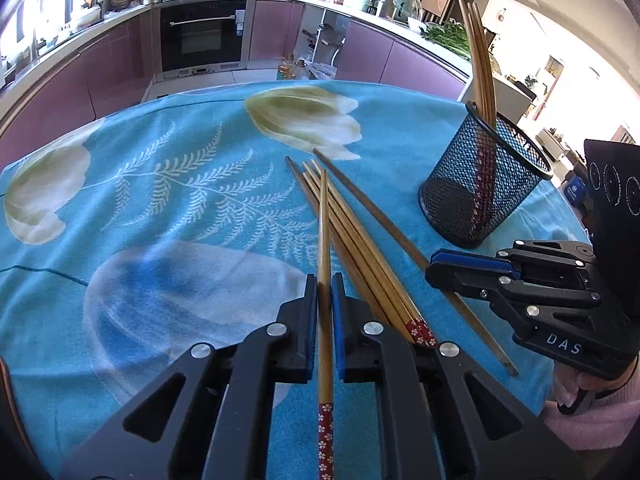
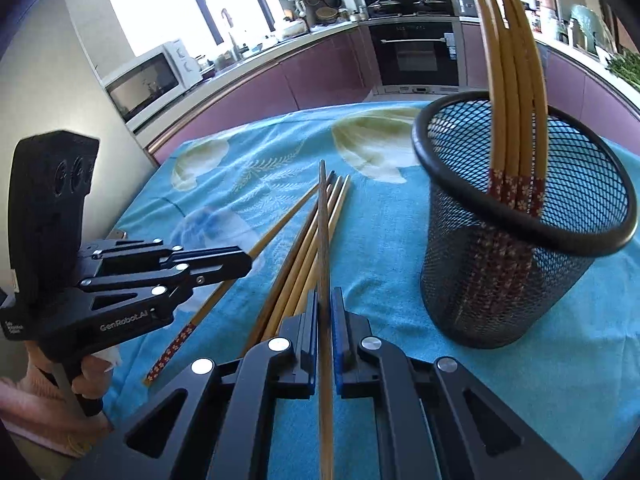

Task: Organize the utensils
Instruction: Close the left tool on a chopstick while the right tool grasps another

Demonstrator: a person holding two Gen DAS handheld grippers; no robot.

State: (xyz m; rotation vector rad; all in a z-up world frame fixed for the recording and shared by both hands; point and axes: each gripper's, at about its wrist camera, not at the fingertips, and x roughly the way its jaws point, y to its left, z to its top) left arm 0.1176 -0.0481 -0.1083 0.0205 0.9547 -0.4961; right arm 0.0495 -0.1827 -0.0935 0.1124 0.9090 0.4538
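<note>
On blue floral cloth [image 1: 180,200], slender bamboo chopsticks [image 1: 352,248]

Behind my table there's a blue floral tablecloth [image 1: 180,200], a built-in black oven [image 1: 202,38] set in purple cabinets [image 1: 368,52], a white microwave [image 2: 150,80] on the counter, plus some leafy greens [image 1: 448,38] by the far edge.

my left wrist camera looks down along my fingers, close over the blue tablecloth [image 1: 168,184]; my right one does likewise from the other side. both share the mesh holder [image 1: 480,192], the loose chopsticks [image 2: 296,264], and the kitchen behind.
</note>
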